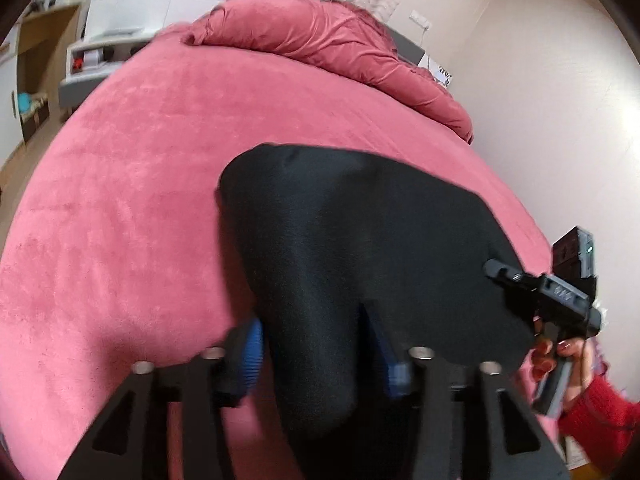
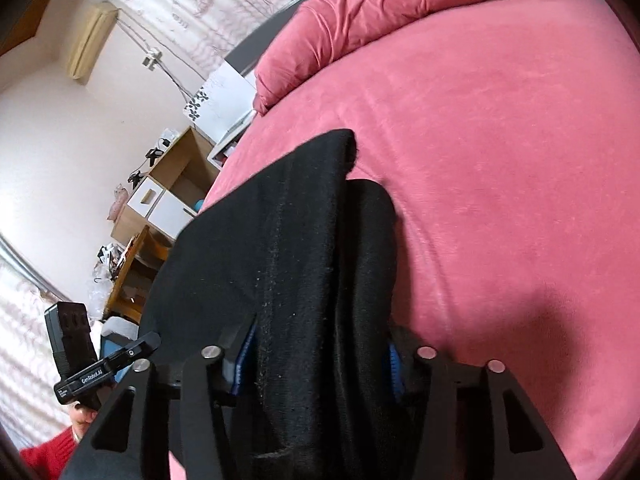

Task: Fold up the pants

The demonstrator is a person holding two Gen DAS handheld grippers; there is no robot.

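Black pants [image 1: 360, 232] are bunched over the pink bed [image 1: 140, 200], stretched between both grippers. In the left wrist view my left gripper [image 1: 320, 360] stands wide open, a fold of the pants lying loosely between its blue pads [image 1: 252, 360]. The right gripper's body [image 1: 560, 300], held by a hand with a red sleeve, reaches into the cloth's right edge. In the right wrist view my right gripper [image 2: 320, 360] is shut on a thick bundle of the pants [image 2: 280, 220], which fills the gap between both pads. The left gripper's body [image 2: 100, 368] shows at lower left.
A crumpled pink blanket [image 1: 320, 36] lies along the far side of the bed [image 2: 500, 160]. A wooden shelf unit [image 2: 172, 184] and a cluttered table stand beside the bed. A white wall runs close along the bed's other side.
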